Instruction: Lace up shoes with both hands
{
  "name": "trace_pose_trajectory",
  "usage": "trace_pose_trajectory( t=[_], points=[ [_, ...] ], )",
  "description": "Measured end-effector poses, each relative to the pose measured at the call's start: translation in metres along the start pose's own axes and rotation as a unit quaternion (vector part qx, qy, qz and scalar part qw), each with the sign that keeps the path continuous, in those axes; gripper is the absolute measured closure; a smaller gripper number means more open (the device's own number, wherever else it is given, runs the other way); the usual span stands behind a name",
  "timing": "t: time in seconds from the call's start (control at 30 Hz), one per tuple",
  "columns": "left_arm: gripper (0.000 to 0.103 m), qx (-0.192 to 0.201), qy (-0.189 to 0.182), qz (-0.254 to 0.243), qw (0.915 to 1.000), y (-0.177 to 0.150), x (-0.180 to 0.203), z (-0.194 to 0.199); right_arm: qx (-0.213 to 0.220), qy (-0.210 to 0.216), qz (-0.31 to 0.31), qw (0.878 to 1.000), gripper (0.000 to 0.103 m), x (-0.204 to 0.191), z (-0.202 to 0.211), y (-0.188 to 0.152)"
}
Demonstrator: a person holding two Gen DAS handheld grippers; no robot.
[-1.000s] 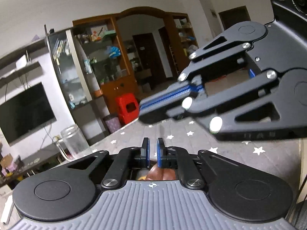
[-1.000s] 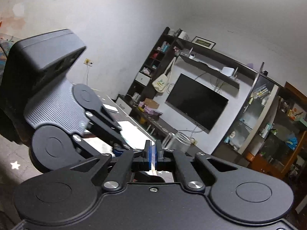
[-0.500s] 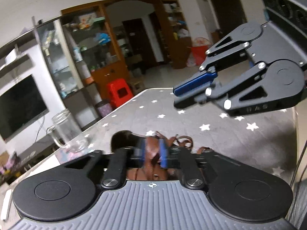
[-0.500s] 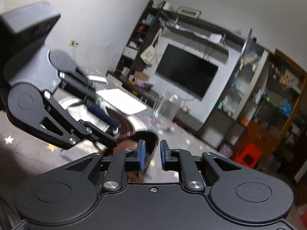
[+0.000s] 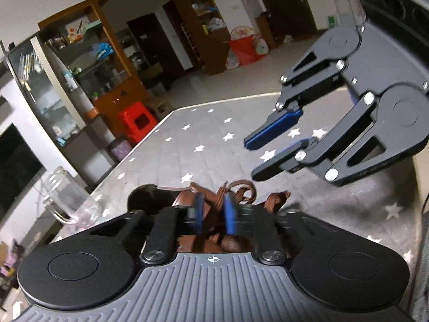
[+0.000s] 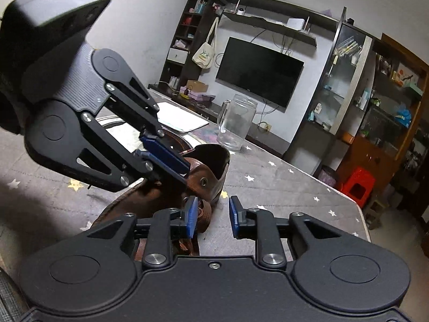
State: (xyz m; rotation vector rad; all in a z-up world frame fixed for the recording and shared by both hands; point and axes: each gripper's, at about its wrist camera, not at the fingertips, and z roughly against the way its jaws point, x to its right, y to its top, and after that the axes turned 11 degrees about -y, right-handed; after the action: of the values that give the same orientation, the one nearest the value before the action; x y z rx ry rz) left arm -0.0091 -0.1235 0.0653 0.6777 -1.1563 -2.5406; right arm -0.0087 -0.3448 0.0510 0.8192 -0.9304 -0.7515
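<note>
While I find no legible writing on it, the brown leather shoe (image 6: 206,171) lies on the grey star-printed tabletop (image 6: 281,187), its opening facing the clear glass mug (image 6: 236,124); I cannot fix its long axis. My left hand-held gripper (image 5: 211,214) is part open astride the flat brown laces (image 5: 241,193), blurred. My right hand-held gripper (image 6: 211,216) is wide open, empty, beside the shoe.

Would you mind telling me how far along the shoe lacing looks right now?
Early stage. The brown shoe sits on the star-patterned table, its laces lying loose in a tangle, no bow visible. Both tools are open: the left tool is over the laces, the right tool beside the shoe, neither gripping. Grasping both lace ends and tying remain.
</note>
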Motion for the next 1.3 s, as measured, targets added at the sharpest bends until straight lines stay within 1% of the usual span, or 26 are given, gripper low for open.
trace_pose_trajectory(
  t=[0.07, 0.17, 0.27, 0.33, 0.5, 0.57, 0.63, 0.7, 0.9, 1.07, 1.3],
  points=[
    [0.096, 0.009, 0.006, 0.012, 0.9999, -0.004, -0.002, 0.004, 0.0, 0.002, -0.007, 1.0, 0.069, 0.0, -0.002, 0.001],
    [0.097, 0.024, 0.018, 0.03, 0.9991, -0.008, -0.006, 0.015, 0.002, 0.01, -0.01, 1.0, 0.068, -0.003, -0.006, 0.004],
    [0.097, 0.04, 0.03, 0.038, 0.998, -0.011, -0.01, 0.029, 0.004, 0.02, -0.015, 1.0, 0.063, -0.007, -0.013, 0.008],
    [0.097, 0.043, 0.039, 0.043, 0.9973, -0.015, -0.013, 0.036, 0.004, 0.023, -0.022, 0.999, 0.062, -0.01, -0.02, 0.011],
    [0.097, 0.048, 0.042, 0.048, 0.9968, -0.018, -0.016, 0.043, -0.005, 0.023, -0.038, 0.999, 0.061, -0.016, -0.035, 0.012],
    [0.097, 0.052, 0.037, 0.039, 0.9972, -0.016, -0.012, 0.044, -0.009, 0.019, -0.039, 0.999, 0.06, -0.014, -0.037, 0.011],
    [0.097, 0.053, 0.031, 0.025, 0.9978, -0.014, -0.008, 0.044, -0.012, 0.013, -0.041, 0.999, 0.055, -0.01, -0.036, 0.009],
    [0.097, 0.053, 0.025, 0.018, 0.9981, -0.012, -0.007, 0.042, -0.012, 0.005, -0.042, 0.999, 0.053, -0.003, -0.031, 0.008],
    [0.097, 0.044, 0.004, -0.009, 0.999, -0.01, -0.006, 0.032, -0.014, -0.005, -0.03, 0.999, 0.052, 0.005, -0.026, 0.005],
    [0.097, 0.03, -0.013, -0.038, 0.9988, -0.011, -0.004, 0.025, -0.021, -0.004, -0.039, 0.999, 0.051, 0.01, -0.026, 0.005],
    [0.097, 0.007, -0.043, -0.085, 0.9954, -0.013, -0.012, 0.02, -0.023, -0.002, -0.035, 0.999, 0.05, 0.01, -0.026, 0.005]
  ],
)
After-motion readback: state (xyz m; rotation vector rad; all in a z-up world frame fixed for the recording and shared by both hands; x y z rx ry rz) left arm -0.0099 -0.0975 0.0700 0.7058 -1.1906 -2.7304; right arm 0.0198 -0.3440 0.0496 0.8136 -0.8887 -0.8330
